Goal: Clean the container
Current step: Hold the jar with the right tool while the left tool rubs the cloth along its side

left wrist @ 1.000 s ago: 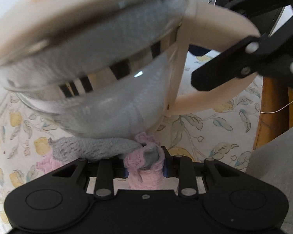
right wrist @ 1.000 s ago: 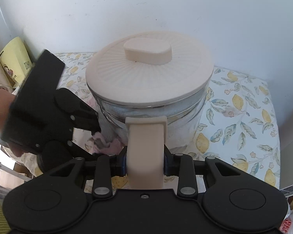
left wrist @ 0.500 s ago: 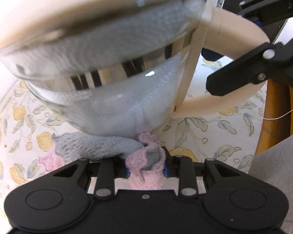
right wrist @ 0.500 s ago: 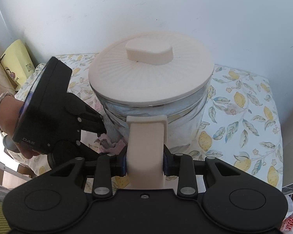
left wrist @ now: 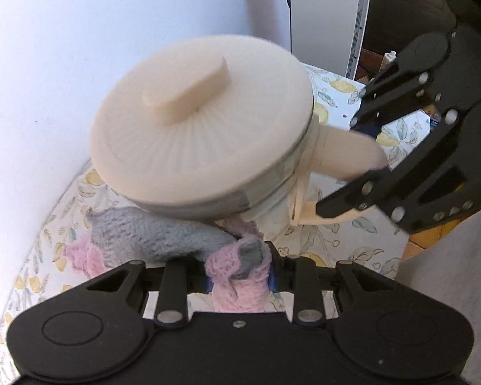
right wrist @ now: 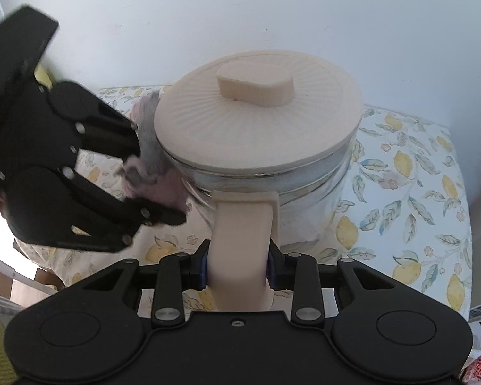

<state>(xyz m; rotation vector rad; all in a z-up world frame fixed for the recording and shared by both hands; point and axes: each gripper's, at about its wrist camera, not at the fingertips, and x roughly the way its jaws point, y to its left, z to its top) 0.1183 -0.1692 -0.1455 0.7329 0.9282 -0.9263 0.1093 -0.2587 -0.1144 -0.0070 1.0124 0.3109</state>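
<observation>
A clear glass container (right wrist: 304, 189) with a cream ribbed lid (right wrist: 256, 118) and a cream handle (right wrist: 240, 240) stands on a lemon-print tablecloth (right wrist: 417, 192). My right gripper (right wrist: 239, 264) is shut on the handle. My left gripper (left wrist: 239, 276) is shut on a pink and grey cloth (left wrist: 163, 240), which presses against the container's side just under the lid (left wrist: 202, 134). In the right wrist view the left gripper (right wrist: 150, 186) holds the cloth (right wrist: 150, 160) at the container's upper left wall.
A white wall (right wrist: 240, 16) stands close behind the container. A yellow packet (right wrist: 43, 72) sits at the far left behind the left gripper. A wooden edge (left wrist: 426, 240) and a grey surface (left wrist: 449, 288) lie to the right of the table.
My left gripper has risen with the cloth from the container's lower wall to just under the lid, so the lid's top now shows. The right gripper still holds the handle.
</observation>
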